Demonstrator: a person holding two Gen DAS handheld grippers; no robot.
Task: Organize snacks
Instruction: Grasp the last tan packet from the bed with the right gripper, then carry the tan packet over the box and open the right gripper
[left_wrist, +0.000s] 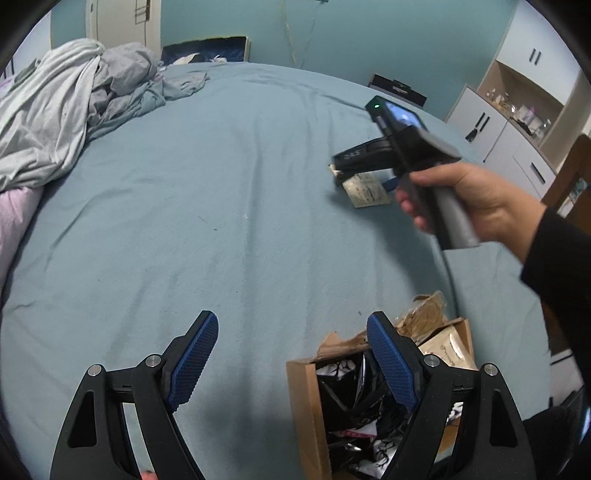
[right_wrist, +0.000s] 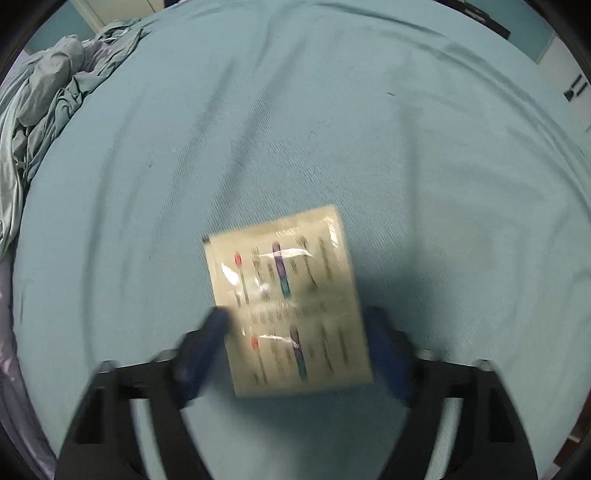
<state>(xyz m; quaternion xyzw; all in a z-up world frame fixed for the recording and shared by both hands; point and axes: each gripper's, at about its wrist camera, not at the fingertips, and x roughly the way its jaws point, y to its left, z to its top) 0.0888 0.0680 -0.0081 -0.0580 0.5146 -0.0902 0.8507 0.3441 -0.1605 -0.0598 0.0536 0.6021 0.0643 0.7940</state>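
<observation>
A beige snack packet (right_wrist: 284, 295) with printed text and coloured stripes lies on the blue bed sheet (right_wrist: 369, 147). It sits between the blue pads of my right gripper (right_wrist: 299, 332), whose jaws stand wide apart; the view is blurred and no pad clearly presses on it. In the left wrist view the same packet (left_wrist: 365, 190) shows under the right gripper (left_wrist: 338, 173), which a hand (left_wrist: 476, 192) holds. My left gripper (left_wrist: 291, 343) is open with nothing between its fingers. It hovers beside a brown cardboard box (left_wrist: 301, 398) holding black-and-white and beige snack packets (left_wrist: 351, 398).
Crumpled grey and blue bedding (left_wrist: 66, 110) is piled at the far left of the bed. White cabinets with a cluttered open shelf (left_wrist: 517, 107) stand at the right. A dark box (left_wrist: 207, 50) rests against the wall behind the bed.
</observation>
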